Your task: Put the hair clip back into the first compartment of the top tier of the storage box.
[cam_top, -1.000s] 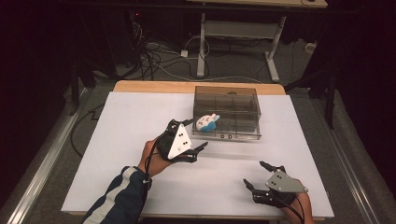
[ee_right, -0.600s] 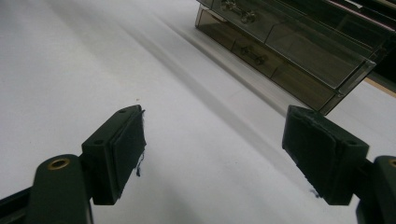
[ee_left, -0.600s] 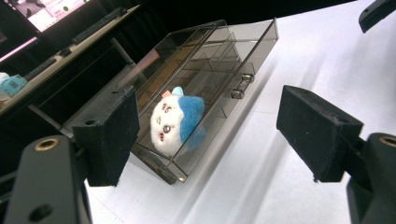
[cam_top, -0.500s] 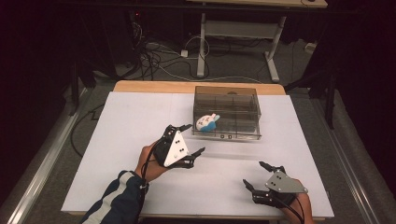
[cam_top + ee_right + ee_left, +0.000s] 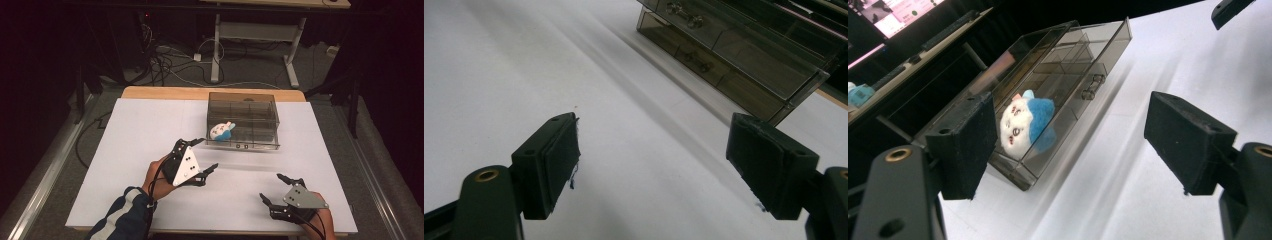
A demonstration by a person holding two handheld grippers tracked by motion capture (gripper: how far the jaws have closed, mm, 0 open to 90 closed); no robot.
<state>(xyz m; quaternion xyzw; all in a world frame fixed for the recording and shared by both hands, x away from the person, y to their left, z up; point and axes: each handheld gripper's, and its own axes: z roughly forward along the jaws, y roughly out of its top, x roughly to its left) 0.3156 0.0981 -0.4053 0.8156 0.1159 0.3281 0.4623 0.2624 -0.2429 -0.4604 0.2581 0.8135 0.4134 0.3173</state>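
Right now I have the left claw (image 5: 201, 156) spread wide and holding nothing, hanging over the white tabletop (image 5: 130, 140) just short of the smoky clear drawer box (image 5: 243, 120). Ahead of its jaws, a small plush toy (image 5: 1025, 122) with a white face and blue back sits in the pulled-out drawer at the box's near-left corner, close beyond the claw's upper jaw. My right claw (image 5: 280, 189) is also wide open and empty, low over the tabletop near its front edge, well apart from the box, whose drawer fronts and small handles (image 5: 683, 14) lie ahead of its jaws.
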